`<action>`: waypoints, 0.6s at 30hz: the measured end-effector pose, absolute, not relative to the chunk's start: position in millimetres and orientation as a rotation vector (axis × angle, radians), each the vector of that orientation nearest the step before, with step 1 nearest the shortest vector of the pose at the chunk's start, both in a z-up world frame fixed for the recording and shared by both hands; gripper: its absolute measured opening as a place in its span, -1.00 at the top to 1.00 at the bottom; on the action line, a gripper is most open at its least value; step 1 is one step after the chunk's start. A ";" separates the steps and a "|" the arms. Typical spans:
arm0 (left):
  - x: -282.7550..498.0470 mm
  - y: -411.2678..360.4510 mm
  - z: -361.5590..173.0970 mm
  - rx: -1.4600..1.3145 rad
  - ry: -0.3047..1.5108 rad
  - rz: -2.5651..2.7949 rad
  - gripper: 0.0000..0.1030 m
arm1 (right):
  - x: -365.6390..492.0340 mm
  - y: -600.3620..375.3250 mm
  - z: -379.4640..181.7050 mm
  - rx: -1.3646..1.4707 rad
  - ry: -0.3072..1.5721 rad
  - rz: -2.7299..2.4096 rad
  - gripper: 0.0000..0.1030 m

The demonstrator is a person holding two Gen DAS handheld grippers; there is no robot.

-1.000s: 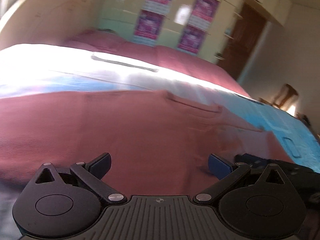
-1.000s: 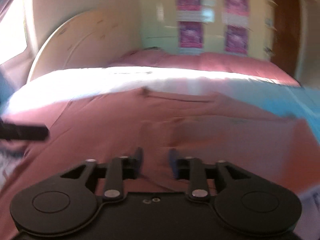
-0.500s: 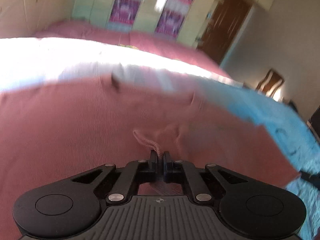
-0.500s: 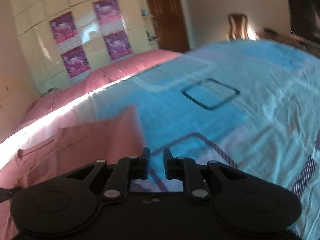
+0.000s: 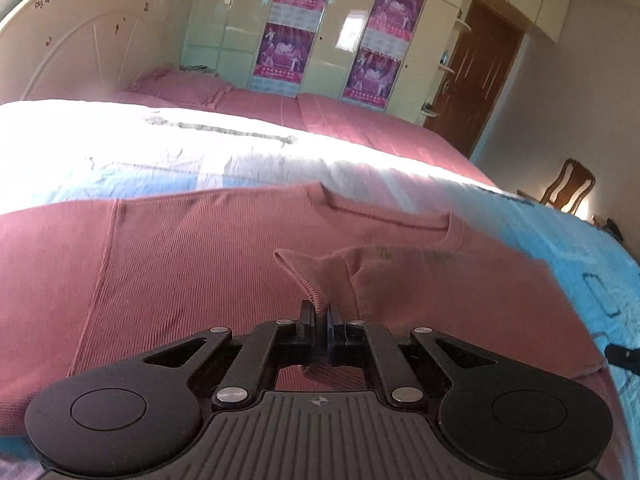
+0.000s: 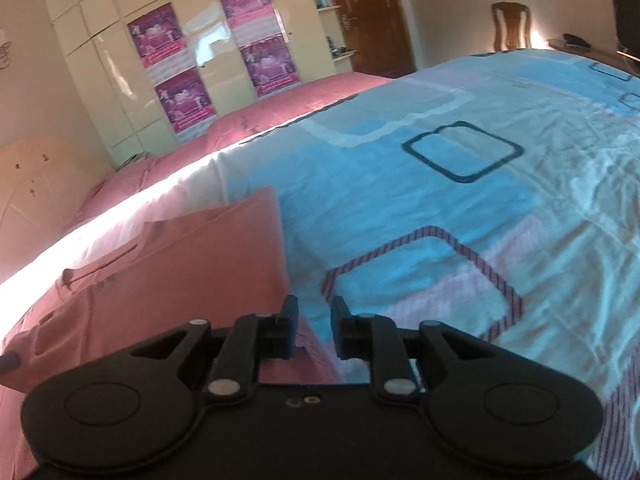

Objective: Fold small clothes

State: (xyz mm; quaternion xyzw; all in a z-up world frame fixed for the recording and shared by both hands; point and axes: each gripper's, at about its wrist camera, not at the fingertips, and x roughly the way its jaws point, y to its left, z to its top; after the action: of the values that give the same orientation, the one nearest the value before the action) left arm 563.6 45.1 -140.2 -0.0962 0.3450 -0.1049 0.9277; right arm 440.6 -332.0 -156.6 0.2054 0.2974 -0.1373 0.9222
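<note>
My left claw [image 5: 319,316] is clamped on a ribbed hem of the pink shirt [image 5: 192,248] spread on the bed [image 6: 460,208]. My right claw [image 6: 314,330], slightly apart, grips nothing beside the shirt's right edge; open bedsheet lies beyond.

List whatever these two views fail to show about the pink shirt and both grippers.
- Pink ribbed knit shirt: its near hem is hidden behind the left gripper body in the left wrist view; its left side is cut off by the frame edge.
- Pale print on the chest: too blurred to read.
- Right gripper: narrow gap between fingers at the shirt's edge; whether cloth sits between them is unclear in the right wrist view.
</note>
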 end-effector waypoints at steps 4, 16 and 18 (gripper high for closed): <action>563.3 57.1 -154.4 -0.200 0.751 -0.196 0.49 | 456.5 -331.7 -166.2 0.401 0.696 -0.245 0.49; 565.9 64.1 -157.7 -0.224 0.728 -0.249 0.78 | 471.6 -337.4 -156.6 0.321 0.751 -0.143 0.40; 569.1 68.1 -155.4 -0.234 0.715 -0.239 0.23 | 479.5 -349.7 -148.2 0.346 0.695 -0.144 0.36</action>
State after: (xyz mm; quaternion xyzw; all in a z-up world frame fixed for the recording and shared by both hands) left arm 569.1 68.1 -155.4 -0.1141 0.3481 -0.1164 0.9232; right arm 479.5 -349.7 -148.2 0.1686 0.3386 -0.0700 0.9231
